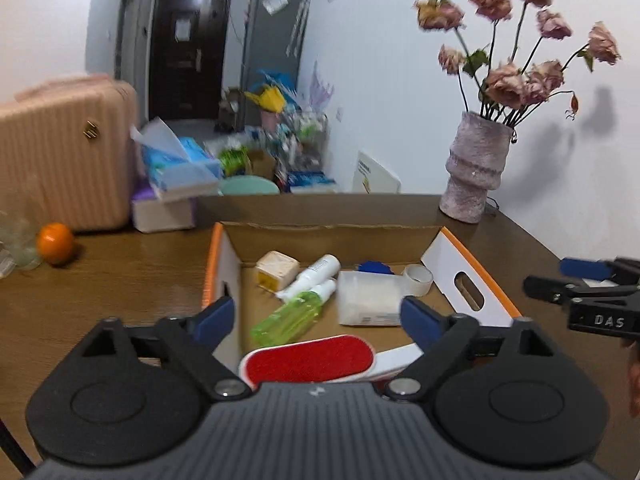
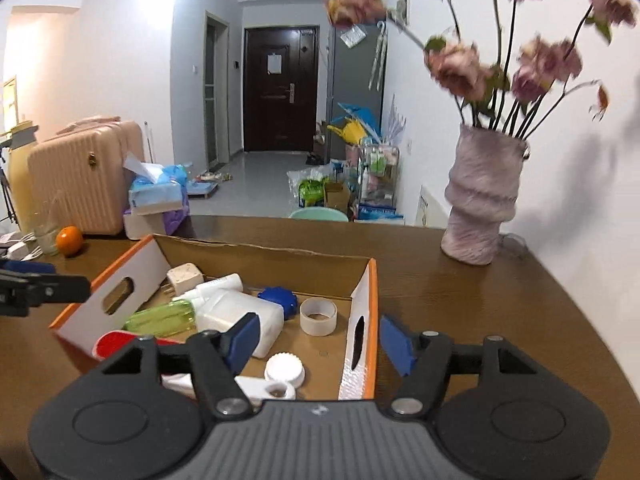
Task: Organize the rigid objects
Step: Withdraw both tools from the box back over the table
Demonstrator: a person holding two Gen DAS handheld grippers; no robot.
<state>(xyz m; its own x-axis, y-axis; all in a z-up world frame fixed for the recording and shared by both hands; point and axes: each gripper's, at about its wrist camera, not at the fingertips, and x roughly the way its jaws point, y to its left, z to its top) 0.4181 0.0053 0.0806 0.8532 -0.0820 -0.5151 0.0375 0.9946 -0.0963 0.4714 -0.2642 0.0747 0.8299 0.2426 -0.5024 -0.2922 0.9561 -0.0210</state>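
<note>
An open cardboard box [image 1: 468, 292] with orange-edged white sides sits on the brown table; it also shows in the right wrist view [image 2: 364, 320]. It holds a green spray bottle [image 1: 288, 316], a white bottle [image 1: 316, 272], a beige plug adapter [image 1: 276, 270], a white container [image 1: 368, 298], a tape roll [image 2: 319, 315], a blue lid [image 2: 280, 298], a white cap [image 2: 285, 368] and a red lint brush [image 1: 310, 358]. My left gripper [image 1: 318, 318] is open and empty above the box's near end. My right gripper [image 2: 318, 340] is open, straddling the box's right wall.
A vase of dried flowers [image 1: 476, 168] stands at the table's back right. An orange [image 1: 55, 243], a pink suitcase [image 1: 60, 152] and tissue packs [image 1: 172, 176] sit at the back left. The right gripper shows at the left wrist view's right edge [image 1: 592, 296].
</note>
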